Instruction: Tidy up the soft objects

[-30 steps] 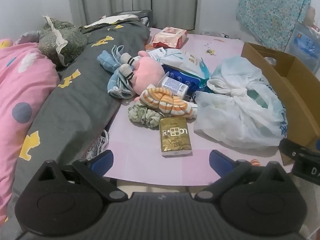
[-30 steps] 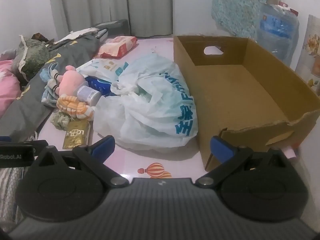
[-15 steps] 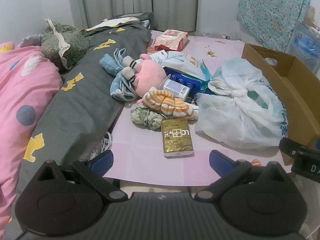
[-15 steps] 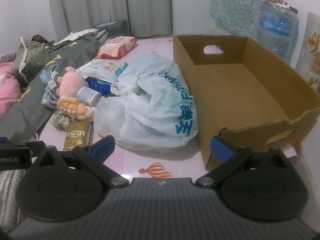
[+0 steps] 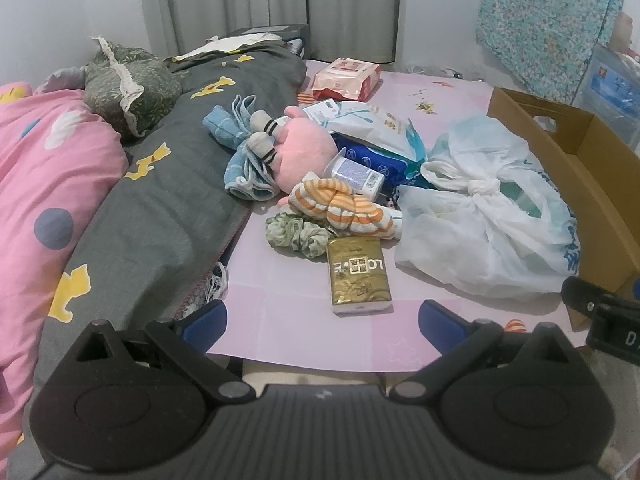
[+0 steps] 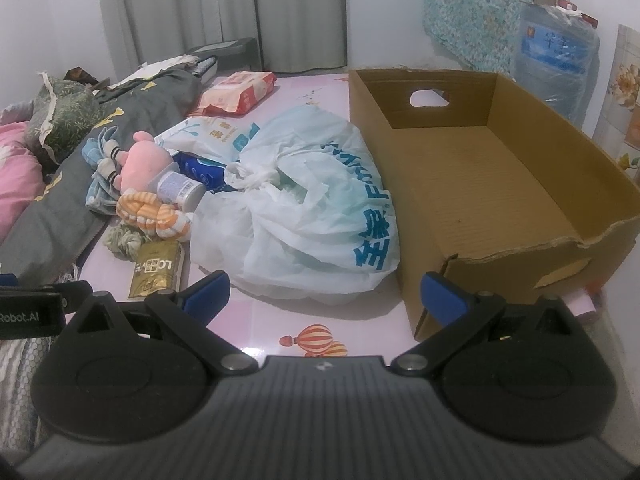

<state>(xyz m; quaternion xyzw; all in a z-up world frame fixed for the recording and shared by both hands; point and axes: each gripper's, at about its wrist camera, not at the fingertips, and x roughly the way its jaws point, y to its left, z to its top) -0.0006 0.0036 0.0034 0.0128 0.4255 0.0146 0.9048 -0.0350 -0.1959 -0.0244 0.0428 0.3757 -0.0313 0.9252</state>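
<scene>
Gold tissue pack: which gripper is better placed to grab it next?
Left, probably. The gold tissue pack lies straight ahead of the open left gripper, between its fingers' line. From the right gripper, also open, it sits far off to the left.

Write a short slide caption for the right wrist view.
Open right gripper faces a knotted plastic bag beside an empty cardboard box.

A pink patterned sheet (image 5: 304, 320) covers the surface. On it lie a gold tissue pack (image 5: 358, 276), a tied plastic bag (image 5: 488, 216), a cardboard box (image 6: 492, 184) and a grey quilt (image 5: 160, 200).
</scene>
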